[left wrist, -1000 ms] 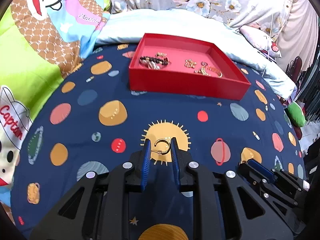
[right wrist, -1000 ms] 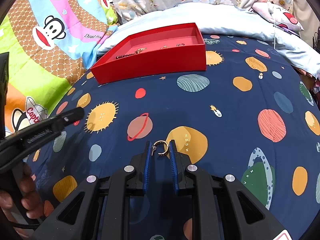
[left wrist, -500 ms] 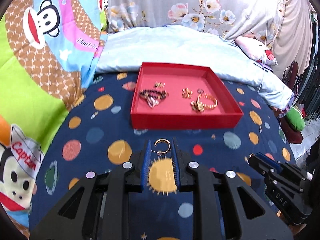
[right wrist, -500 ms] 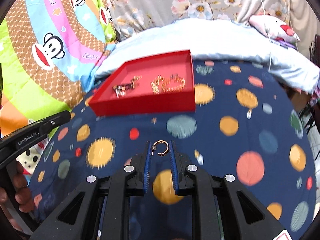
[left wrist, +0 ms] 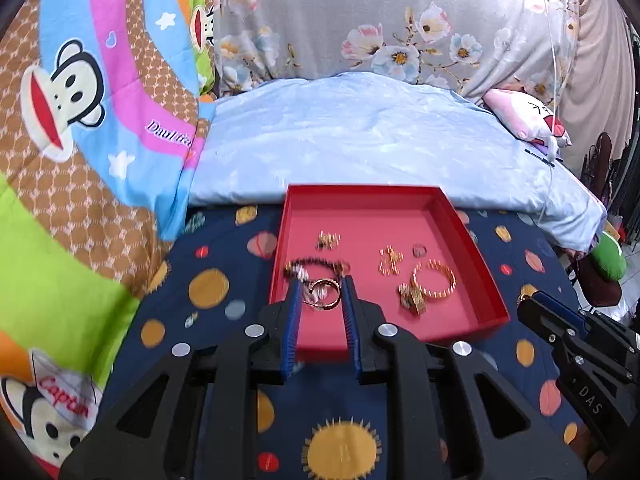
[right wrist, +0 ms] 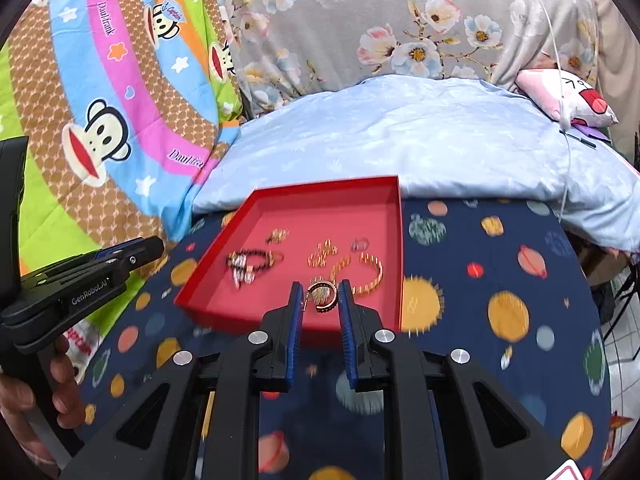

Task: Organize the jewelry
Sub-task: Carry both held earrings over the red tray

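Observation:
A red tray (left wrist: 480, 264) sits on the space-print bedspread and holds a dark bead bracelet (left wrist: 316, 266), a gold bangle (left wrist: 434, 278) and small gold pieces. My left gripper (left wrist: 320, 296) is shut on a gold hoop earring (left wrist: 325, 294), held over the tray's near left part. My right gripper (right wrist: 320, 296) is shut on another gold hoop earring (right wrist: 322, 296), held over the tray's (right wrist: 394, 216) near edge, beside the bangle (right wrist: 360, 274). The bead bracelet (right wrist: 252, 260) lies left of it.
A pale blue pillow (left wrist: 360, 140) lies behind the tray. A monkey-print quilt (left wrist: 80, 120) rises at the left. The right gripper shows at the right edge of the left wrist view (left wrist: 568, 332); the left gripper shows at the left of the right wrist view (right wrist: 80, 276).
Both grippers have lifted off the bedspread with their hoop earrings and moved forward, from well short of the tray to over its near part.

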`<state>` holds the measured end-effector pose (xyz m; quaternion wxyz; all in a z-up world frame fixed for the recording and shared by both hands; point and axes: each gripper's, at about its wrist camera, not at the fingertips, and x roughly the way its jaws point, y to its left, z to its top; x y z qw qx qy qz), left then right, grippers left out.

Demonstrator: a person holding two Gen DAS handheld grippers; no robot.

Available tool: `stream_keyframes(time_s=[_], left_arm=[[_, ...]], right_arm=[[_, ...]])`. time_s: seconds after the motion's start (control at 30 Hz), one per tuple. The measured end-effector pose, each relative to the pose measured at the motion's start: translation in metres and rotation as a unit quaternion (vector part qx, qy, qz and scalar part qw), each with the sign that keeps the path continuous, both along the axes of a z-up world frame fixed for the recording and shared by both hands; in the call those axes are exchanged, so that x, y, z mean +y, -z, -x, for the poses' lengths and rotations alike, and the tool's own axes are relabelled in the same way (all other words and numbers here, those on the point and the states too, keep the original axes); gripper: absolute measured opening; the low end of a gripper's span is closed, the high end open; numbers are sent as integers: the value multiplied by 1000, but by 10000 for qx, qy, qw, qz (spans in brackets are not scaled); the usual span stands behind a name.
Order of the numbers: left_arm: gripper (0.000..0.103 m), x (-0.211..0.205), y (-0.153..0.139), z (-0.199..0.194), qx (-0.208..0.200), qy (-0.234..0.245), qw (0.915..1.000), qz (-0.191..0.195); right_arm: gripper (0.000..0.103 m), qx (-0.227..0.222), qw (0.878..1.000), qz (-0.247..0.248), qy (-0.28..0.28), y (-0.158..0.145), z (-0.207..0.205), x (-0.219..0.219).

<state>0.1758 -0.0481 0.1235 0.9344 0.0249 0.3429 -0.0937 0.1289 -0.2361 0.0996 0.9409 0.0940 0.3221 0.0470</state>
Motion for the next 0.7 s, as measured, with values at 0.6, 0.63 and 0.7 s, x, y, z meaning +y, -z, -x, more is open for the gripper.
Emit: stream_keyframes(time_s=[0.6,0.63,0.7], left_arm=[[20,-23,-3,-81,15,-19,9999,-149],[20,-23,-2,-84,23,-26,9999,-156],[20,-25,0,-91,38,-33,9998,-187]], right_arm=[[16,163,9993,-348,8,-6,-99,-17],[16,177,9993,-326,11,-5,-103,-17],[16,213,9994,-265,11,-2,-111,-16]])
